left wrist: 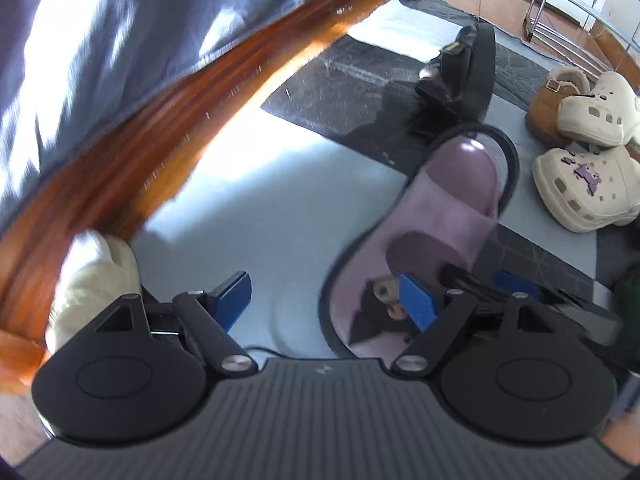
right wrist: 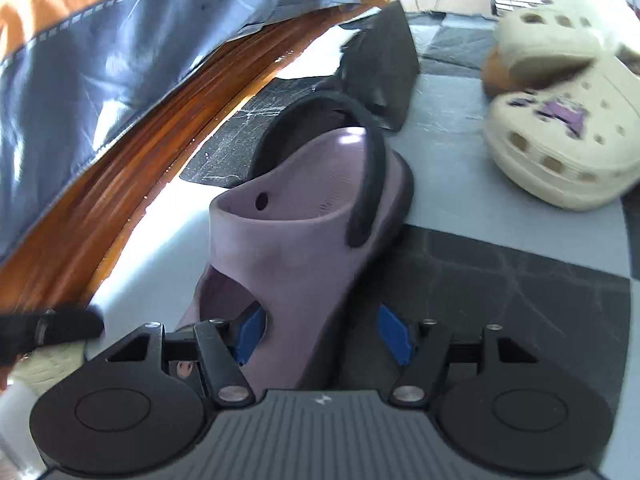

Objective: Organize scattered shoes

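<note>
**newbie:** how's that shoe gonna handle?

**me:** purple clog (right wrist: 304, 216), on its side on the grey floor mat (right wrist: 460, 184). Foam, so prob light, bendy, not fragile. Right gripper (right wrist: 324, 336) jaws spread either side of the heel end, not pinching. Left gripper (left wrist: 324, 300) wide apart, empty. Black heel strap (right wrist: 368, 168), lil vent hole.

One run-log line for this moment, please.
right tool: open around purple slipper | left tool: open, empty | cream clogs: beside
</note>
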The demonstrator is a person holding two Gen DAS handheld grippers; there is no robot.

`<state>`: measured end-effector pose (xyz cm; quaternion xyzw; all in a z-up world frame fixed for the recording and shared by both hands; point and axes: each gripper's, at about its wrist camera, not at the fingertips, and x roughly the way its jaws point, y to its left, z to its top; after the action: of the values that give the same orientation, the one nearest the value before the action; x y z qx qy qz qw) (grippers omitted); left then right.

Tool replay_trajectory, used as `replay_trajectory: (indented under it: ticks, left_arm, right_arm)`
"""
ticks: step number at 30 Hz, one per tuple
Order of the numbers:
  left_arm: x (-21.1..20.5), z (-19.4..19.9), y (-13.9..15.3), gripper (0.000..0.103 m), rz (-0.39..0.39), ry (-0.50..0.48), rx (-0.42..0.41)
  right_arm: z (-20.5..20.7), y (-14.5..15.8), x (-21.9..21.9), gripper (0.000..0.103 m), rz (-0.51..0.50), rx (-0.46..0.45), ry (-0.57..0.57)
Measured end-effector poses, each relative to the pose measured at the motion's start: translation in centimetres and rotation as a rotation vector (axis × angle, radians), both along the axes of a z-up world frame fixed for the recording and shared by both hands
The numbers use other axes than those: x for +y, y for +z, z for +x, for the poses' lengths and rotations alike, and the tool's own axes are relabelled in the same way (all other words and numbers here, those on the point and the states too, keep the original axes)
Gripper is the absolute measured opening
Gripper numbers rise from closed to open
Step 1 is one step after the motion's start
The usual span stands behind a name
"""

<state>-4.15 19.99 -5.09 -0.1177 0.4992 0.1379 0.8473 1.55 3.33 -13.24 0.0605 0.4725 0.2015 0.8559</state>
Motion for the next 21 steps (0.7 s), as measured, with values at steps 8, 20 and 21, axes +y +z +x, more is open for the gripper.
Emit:
replay_trajectory:
  ticks: [8, 20, 21]
  left_arm:
    - [1.0, -0.6, -0.2, 0.081, 0.025, 0.026, 0.008]
    - [1.1, -1.2, 1.4, 0.081, -0.029, 0.037, -0.009]
    - [0.9, -1.2, 1.7, 0.081, -0.037, 0.029, -0.016]
  right_arm:
    - [-0.5, -0.3, 0.1, 0.028, 0.004, -0.078, 0.014]
    - [-1.6, 2.4, -1.4, 0.069, 0.164, 0.092, -0.004]
    - [-2.5, 3.1, -2.7, 0.071, 0.164, 0.069, 0.001]
